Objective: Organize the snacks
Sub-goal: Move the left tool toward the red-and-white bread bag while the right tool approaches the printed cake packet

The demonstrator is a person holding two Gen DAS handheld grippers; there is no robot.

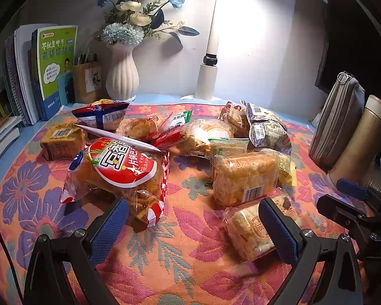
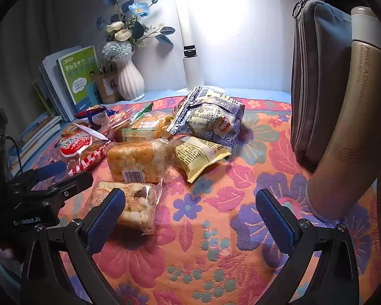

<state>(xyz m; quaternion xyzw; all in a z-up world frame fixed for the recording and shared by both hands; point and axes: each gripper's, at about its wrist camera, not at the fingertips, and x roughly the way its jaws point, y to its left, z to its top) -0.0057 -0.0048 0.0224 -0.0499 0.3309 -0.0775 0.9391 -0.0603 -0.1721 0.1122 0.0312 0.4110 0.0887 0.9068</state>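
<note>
Several snack packets lie scattered on a floral cloth (image 1: 185, 261). A red-labelled bag (image 1: 119, 170) lies just ahead of my left gripper's left finger. An orange puffed-rice pack (image 1: 243, 178) and a pale rice-cake pack (image 1: 249, 231) lie by its right finger. My left gripper (image 1: 193, 226) is open and empty above the cloth. My right gripper (image 2: 190, 218) is open and empty; the rice-cake pack (image 2: 137, 206) lies by its left finger, with a yellow packet (image 2: 198, 155) and a blue-white bag (image 2: 213, 119) farther ahead. The left gripper shows at the right view's left edge (image 2: 53, 178).
A white vase of flowers (image 1: 122, 73), standing books (image 1: 53, 71), a pen holder (image 1: 87, 81) and a lamp post (image 1: 210, 50) line the back wall. A grey pouch (image 2: 317, 81) and a tan bottle (image 2: 353, 117) stand at the right.
</note>
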